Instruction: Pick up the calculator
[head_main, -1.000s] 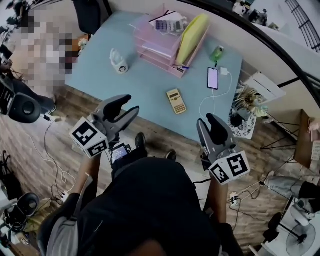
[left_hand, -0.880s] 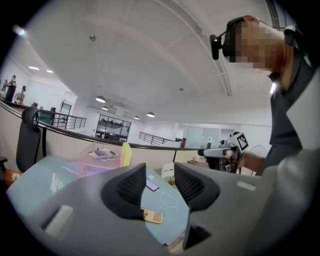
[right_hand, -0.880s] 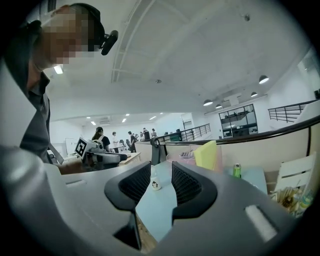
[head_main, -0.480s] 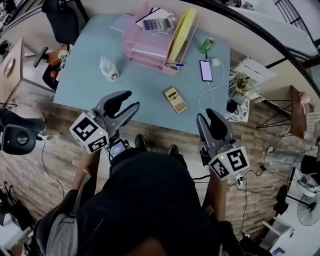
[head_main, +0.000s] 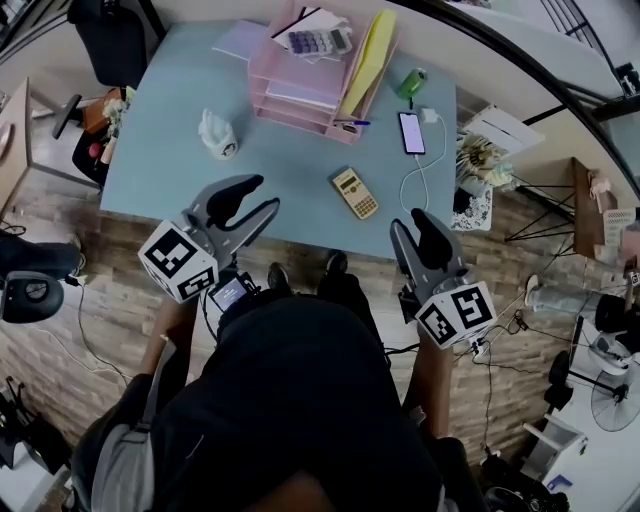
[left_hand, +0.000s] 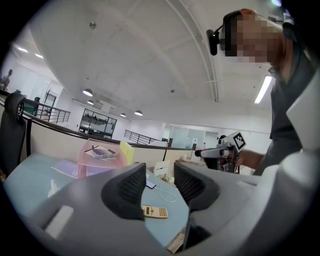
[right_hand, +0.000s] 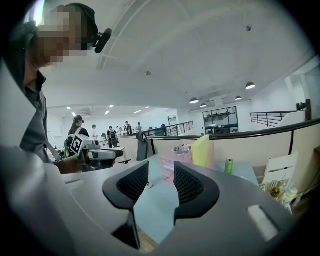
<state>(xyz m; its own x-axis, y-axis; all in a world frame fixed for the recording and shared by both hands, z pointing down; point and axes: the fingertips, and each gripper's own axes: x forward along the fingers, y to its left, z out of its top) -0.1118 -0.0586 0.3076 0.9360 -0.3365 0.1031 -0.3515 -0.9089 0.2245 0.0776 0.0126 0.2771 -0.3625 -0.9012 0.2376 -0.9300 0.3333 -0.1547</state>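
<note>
A small yellow calculator (head_main: 355, 193) lies flat on the light blue table (head_main: 170, 170), near its front edge, and shows low between the jaws in the left gripper view (left_hand: 154, 211). My left gripper (head_main: 255, 197) hovers at the table's front edge, left of the calculator and apart from it; its jaws (left_hand: 160, 182) stand open and empty. My right gripper (head_main: 412, 226) hangs just off the front edge, to the calculator's near right. Its jaws (right_hand: 161, 180) have just been opening and stand a little apart with nothing between them.
A pink tray stack (head_main: 300, 90) at the table's back carries a grey calculator (head_main: 318, 40) and a yellow folder (head_main: 368, 55). A phone (head_main: 411, 133) on a white cable, a green can (head_main: 412, 82) and a white crumpled object (head_main: 217, 135) also lie there. A chair (head_main: 110, 30) stands at far left.
Both grippers have edged forward toward the table's front edge. The head view has swung, so the table sits higher and the blurred area at upper left is gone.
</note>
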